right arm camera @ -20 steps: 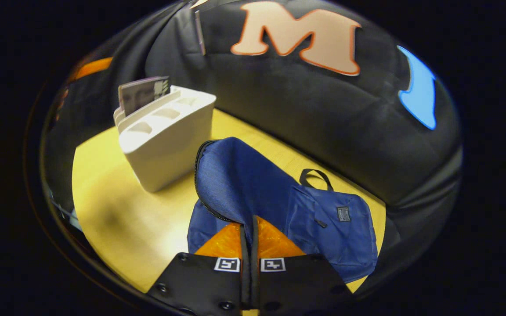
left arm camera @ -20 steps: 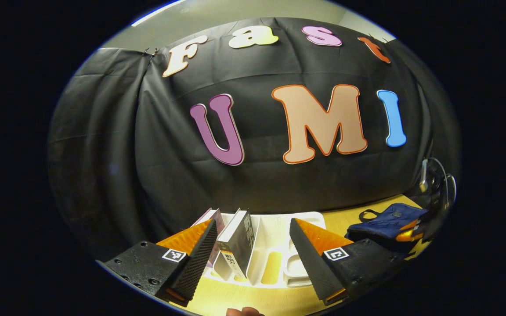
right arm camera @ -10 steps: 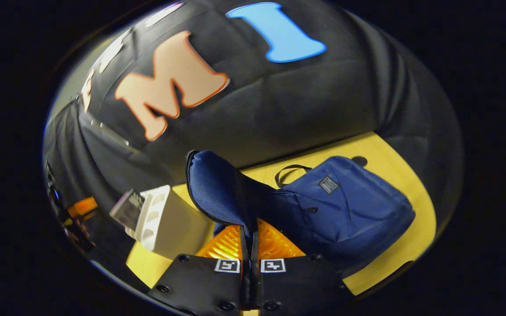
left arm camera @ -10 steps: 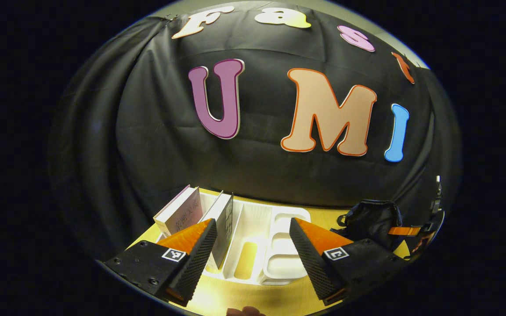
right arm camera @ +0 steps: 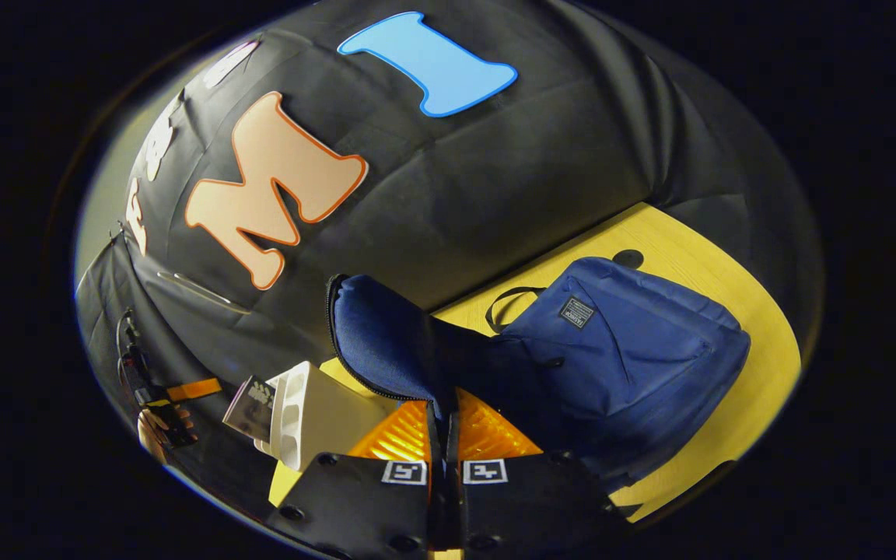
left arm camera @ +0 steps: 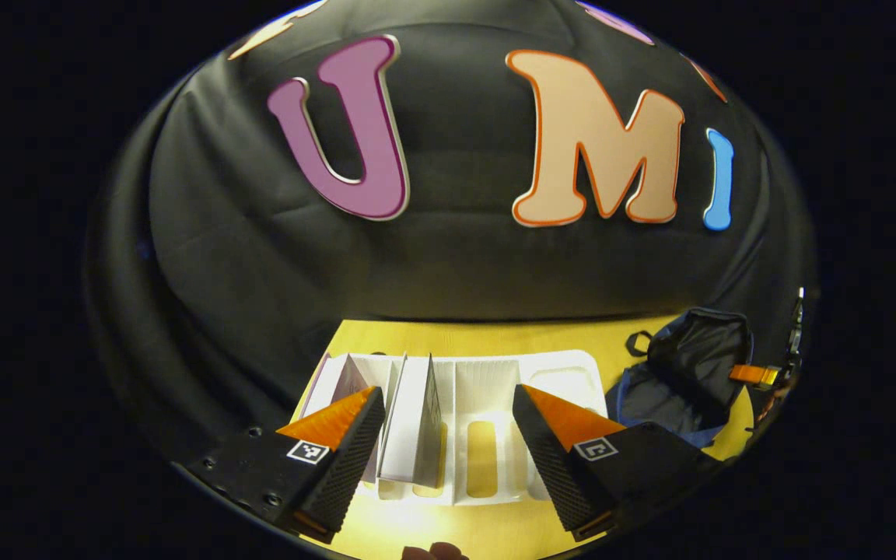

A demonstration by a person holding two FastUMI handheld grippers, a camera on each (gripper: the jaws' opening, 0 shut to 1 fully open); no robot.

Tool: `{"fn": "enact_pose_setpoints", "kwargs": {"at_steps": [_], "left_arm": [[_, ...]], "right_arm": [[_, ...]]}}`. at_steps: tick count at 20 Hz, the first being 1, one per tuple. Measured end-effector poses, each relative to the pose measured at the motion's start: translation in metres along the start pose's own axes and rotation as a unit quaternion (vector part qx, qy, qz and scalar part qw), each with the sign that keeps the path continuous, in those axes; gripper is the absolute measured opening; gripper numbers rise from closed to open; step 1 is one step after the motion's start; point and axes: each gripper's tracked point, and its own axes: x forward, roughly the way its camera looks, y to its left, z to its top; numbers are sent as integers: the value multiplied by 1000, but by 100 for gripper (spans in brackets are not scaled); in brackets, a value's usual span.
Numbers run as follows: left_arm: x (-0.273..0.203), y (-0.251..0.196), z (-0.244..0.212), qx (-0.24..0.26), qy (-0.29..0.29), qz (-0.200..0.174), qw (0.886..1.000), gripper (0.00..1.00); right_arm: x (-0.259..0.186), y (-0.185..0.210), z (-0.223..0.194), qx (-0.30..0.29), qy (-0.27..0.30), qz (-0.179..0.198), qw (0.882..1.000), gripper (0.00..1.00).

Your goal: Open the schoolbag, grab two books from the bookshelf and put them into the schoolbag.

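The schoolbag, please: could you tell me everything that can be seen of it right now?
The schoolbag is dark blue woven fabric with a black top loop, a small dark label patch on its front and a black zipper along the flap's edge. It lies on the yellow table, unzipped. The right gripper is shut on the edge of the flap and holds it lifted, so the opening gapes toward the white bookshelf. In the left gripper view it sits right of the bookshelf.
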Motion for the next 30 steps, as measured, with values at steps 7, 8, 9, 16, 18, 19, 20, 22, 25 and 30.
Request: {"fn": "enact_pose_setpoints", "kwargs": {"at_steps": [7, 8, 9, 16, 18, 19, 20, 22, 25, 30], "left_arm": [[48, 20, -35, -31, 126, 1, 991, 97], [52, 21, -39, -32, 141, -2, 989, 97], [54, 23, -46, -32, 154, 0, 988, 95], [63, 17, -73, -49, 211, -18, 976, 76], [66, 27, -83, -53, 228, -13, 972, 65], [66, 32, -89, -53, 241, -3, 969, 53], [65, 34, -91, -52, 242, 7, 969, 45], [63, 31, -88, -54, 243, 4, 969, 37], [60, 33, -86, -59, 238, -2, 970, 35], [65, 36, -66, -28, 187, -7, 982, 34]], "right_arm": [[-8, -3, 7, 0, -13, -4, 1000, 3], [-8, -3, 8, -2, -14, -4, 1000, 3], [-8, -3, 8, -3, -14, -4, 1000, 3], [-8, -4, 6, -13, -14, -10, 1000, 4], [-8, -4, 5, -13, -12, -10, 1000, 4], [-7, -4, 4, -13, -10, -10, 1000, 3], [-6, -4, 4, -13, -10, -11, 1000, 4], [-5, -3, 3, -15, -10, -12, 1000, 4], [-4, -3, 4, -15, -8, -13, 1000, 4], [-4, -3, 3, -16, -7, -15, 1000, 3]]}}
